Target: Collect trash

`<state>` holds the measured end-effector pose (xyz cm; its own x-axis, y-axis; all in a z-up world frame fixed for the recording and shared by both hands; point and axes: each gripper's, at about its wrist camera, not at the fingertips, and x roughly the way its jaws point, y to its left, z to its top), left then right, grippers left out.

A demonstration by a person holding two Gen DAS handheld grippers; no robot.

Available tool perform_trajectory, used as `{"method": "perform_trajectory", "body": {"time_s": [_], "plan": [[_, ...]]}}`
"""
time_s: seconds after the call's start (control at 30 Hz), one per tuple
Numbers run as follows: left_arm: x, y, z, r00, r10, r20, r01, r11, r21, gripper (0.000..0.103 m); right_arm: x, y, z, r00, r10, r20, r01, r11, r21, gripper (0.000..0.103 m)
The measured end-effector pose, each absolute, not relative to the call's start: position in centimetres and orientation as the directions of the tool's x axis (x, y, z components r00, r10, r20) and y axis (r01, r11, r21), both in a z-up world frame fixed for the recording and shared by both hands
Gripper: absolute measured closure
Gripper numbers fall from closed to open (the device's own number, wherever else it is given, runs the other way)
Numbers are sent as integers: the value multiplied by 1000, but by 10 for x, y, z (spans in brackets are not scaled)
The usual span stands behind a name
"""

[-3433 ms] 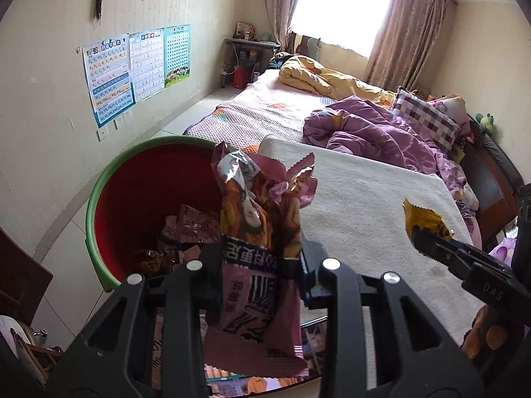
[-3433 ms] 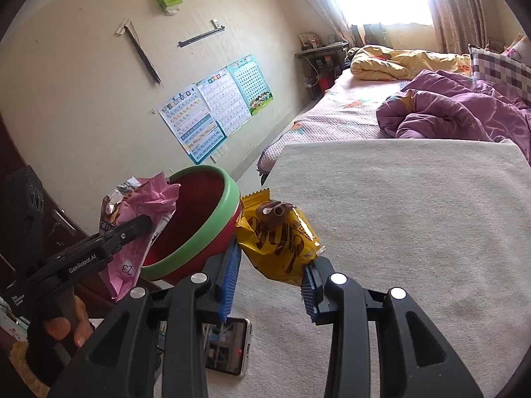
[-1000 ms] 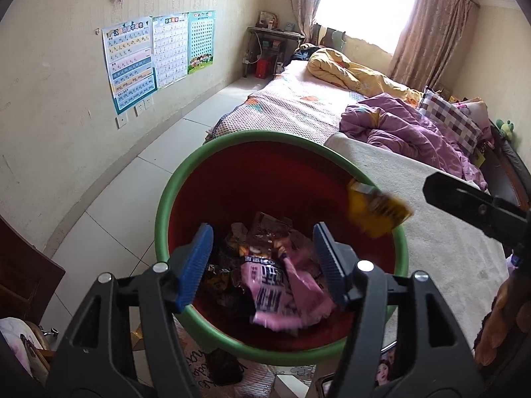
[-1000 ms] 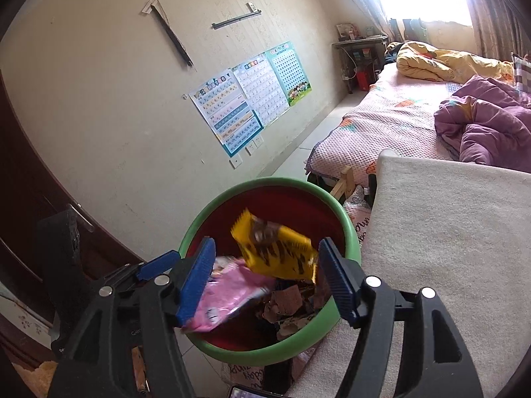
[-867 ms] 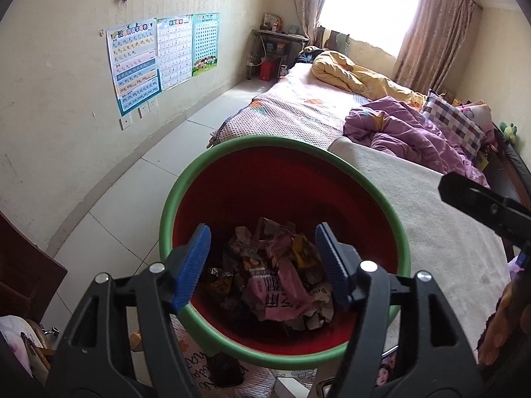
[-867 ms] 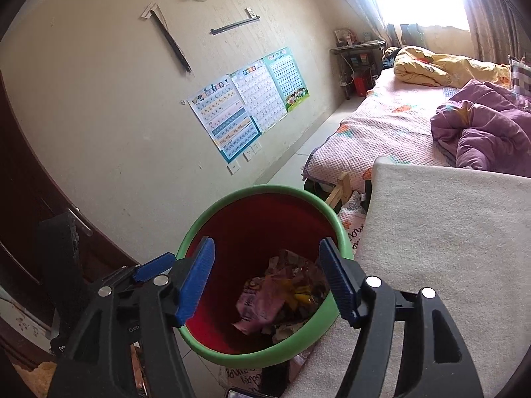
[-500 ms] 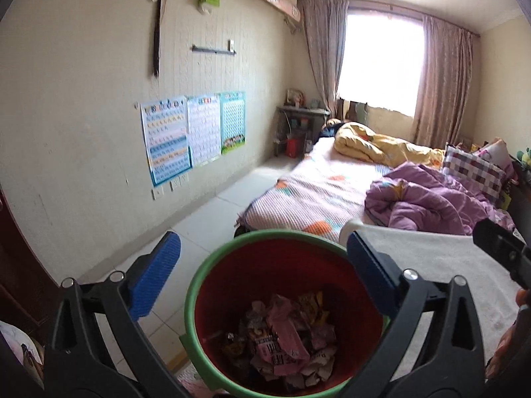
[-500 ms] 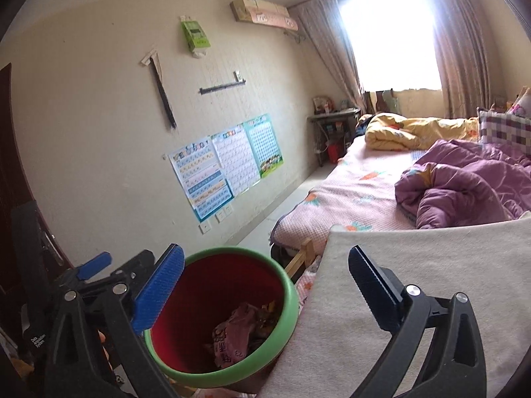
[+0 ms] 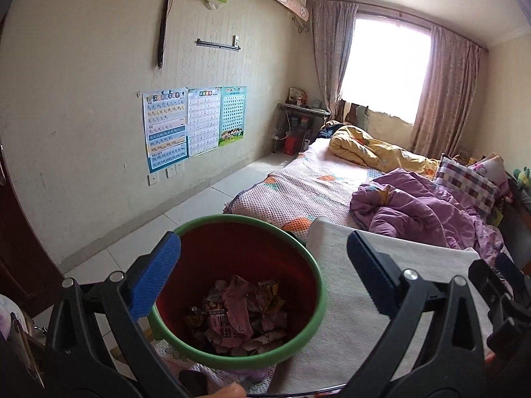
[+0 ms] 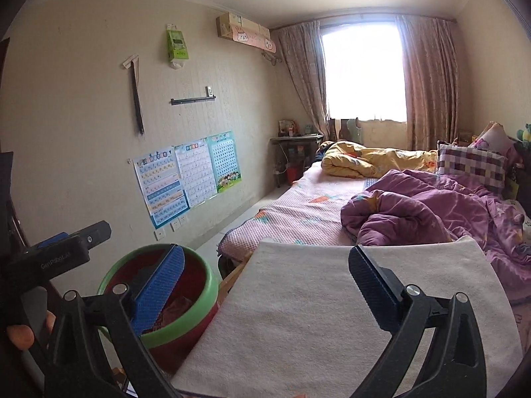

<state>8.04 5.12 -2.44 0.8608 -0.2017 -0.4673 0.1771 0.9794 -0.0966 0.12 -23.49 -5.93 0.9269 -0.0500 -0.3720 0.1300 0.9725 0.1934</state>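
Both wrappers, clamped 3.4 s ago, now lie in the bin [image 9: 308,328]: the pink wrapper [image 9: 232,315] tops the heap, the yellow one cannot be picked out. Left gripper [image 9: 264,267] and right gripper [image 10: 265,273] have both spread wide, holding nothing. Both have pulled back and tilted up since 1.0 s ago; the right one now sits over the white cloth [image 10: 298,315] beside the bin.

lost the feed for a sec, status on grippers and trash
Left gripper open, empty. Right gripper open, empty. Wrappers in red bin. Nothing blocking.
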Motion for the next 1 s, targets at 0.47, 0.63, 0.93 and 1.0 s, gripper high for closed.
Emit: {"method": "perform_trajectory", "body": {"time_s": [0.47, 0.63, 0.93, 1.0], "plan": [[8, -15, -26, 880, -75, -470, 88, 996, 6, 5, -57, -292, -68, 923, 34, -384, 38, 984, 176, 7], [-5, -38, -24, 875, -98, -473, 109, 994, -4, 5, -70, -305, -70, 919, 38, -392, 37, 983, 181, 7], [-7, -62, -19, 874, -125, -470, 145, 989, 7, 5, -74, -327, -72, 919, 22, -393, 64, 977, 203, 7], [-6, -63, -17, 880, -118, -461, 141, 990, 15, 5, -72, -328, -73, 919, 28, -394, 58, 977, 205, 7]]}}
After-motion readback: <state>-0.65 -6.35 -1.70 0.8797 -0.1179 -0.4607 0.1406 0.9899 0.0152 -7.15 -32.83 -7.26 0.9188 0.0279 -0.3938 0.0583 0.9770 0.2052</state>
